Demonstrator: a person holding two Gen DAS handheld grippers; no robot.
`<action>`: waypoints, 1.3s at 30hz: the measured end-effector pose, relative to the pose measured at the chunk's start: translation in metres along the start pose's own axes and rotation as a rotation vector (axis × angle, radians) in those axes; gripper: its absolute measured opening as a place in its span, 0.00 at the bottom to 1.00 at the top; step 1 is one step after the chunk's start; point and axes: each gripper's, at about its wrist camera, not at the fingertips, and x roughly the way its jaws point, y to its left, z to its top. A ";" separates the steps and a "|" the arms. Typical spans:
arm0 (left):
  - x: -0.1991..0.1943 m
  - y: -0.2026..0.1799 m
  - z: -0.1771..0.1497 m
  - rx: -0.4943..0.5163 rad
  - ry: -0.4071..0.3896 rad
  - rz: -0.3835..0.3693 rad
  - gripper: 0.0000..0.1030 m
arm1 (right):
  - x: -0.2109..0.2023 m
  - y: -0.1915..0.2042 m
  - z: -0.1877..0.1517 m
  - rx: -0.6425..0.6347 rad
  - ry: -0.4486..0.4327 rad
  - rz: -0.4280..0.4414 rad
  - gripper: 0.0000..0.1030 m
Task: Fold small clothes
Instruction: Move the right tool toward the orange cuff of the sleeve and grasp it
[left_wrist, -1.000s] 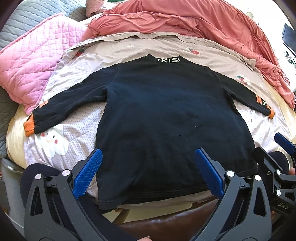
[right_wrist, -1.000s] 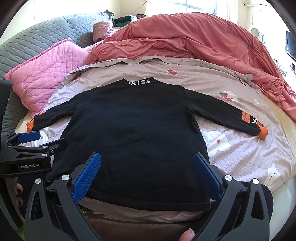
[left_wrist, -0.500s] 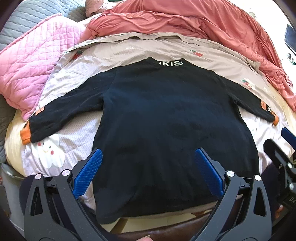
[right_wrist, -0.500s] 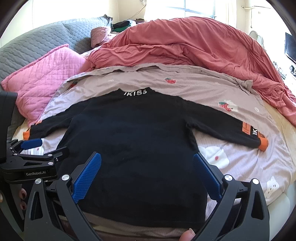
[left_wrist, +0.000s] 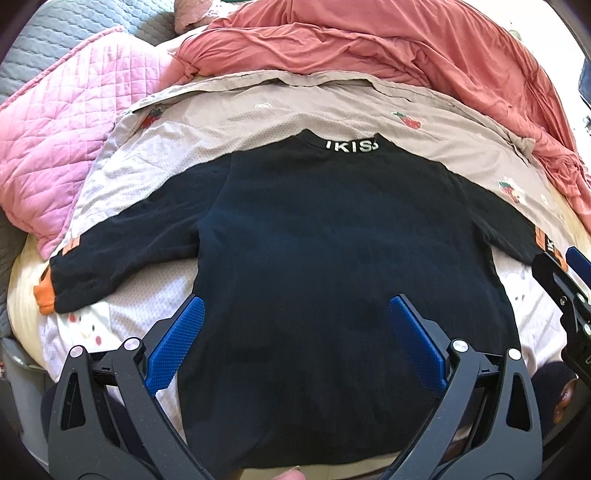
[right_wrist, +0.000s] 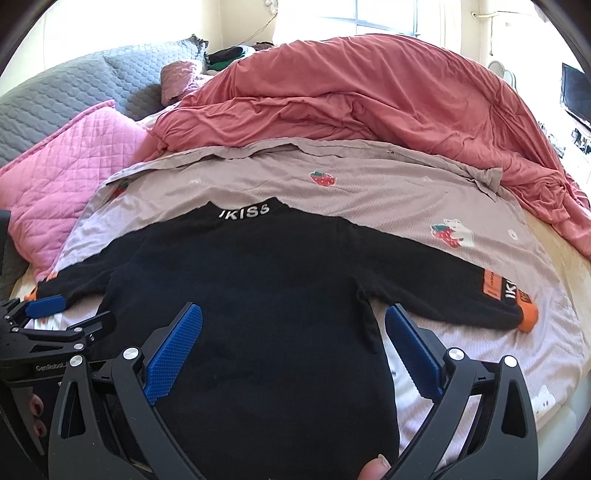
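A small black long-sleeved top (left_wrist: 325, 251) lies flat on the bed, back up, sleeves spread, white lettering at the collar (left_wrist: 351, 145). Its cuffs are orange (left_wrist: 43, 301). It also shows in the right wrist view (right_wrist: 258, 288), with its right cuff (right_wrist: 527, 313). My left gripper (left_wrist: 295, 345) is open and empty above the lower body of the top. My right gripper (right_wrist: 293, 349) is open and empty above the top's right side. Each gripper shows at the edge of the other's view.
The top lies on a beige sheet with strawberry prints (right_wrist: 369, 184). A pink quilted pillow (left_wrist: 55, 147) is at the left, a rumpled red duvet (right_wrist: 369, 99) behind, a grey headboard cushion (right_wrist: 74, 96) at far left. The bed's near edge is just below the hem.
Both grippers have moved forward over the top, so it fills more of each view. Both stay open. The top has not moved.
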 end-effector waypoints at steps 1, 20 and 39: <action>0.003 -0.001 0.005 -0.002 -0.003 0.000 0.91 | 0.005 -0.001 0.005 0.002 0.004 0.000 0.96; 0.056 -0.025 0.078 -0.041 -0.009 -0.012 0.91 | 0.089 -0.050 0.063 0.103 0.018 -0.058 0.96; 0.137 -0.093 0.076 0.043 0.080 -0.073 0.91 | 0.122 -0.256 0.012 0.455 0.101 -0.319 0.96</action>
